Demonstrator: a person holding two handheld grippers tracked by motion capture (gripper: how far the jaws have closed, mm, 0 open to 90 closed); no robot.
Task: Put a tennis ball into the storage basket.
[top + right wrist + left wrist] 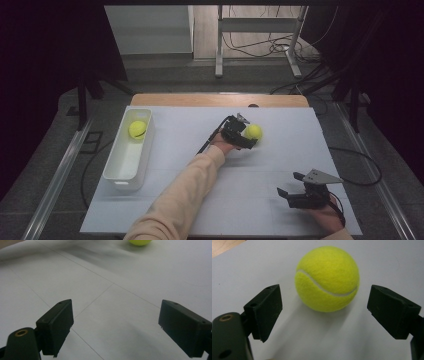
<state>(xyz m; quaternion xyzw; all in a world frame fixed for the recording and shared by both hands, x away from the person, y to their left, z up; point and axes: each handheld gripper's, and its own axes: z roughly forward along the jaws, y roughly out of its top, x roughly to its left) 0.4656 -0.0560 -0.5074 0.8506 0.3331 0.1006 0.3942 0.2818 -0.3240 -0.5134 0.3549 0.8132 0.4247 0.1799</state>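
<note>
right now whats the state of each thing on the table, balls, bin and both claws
left claw: open, jaws either side of the loose ball, not touching
loose tennis ball: on the table, free
second tennis ball: lying in the bin
white bin: upright, one ball inside
right claw: open, nothing between its jaws

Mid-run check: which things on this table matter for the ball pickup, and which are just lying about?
In play:
- loose tennis ball, ahead of the open left gripper
- white bin, holding a second ball

Lying about:
- right gripper, open over bare table
- cables on the floor behind
</note>
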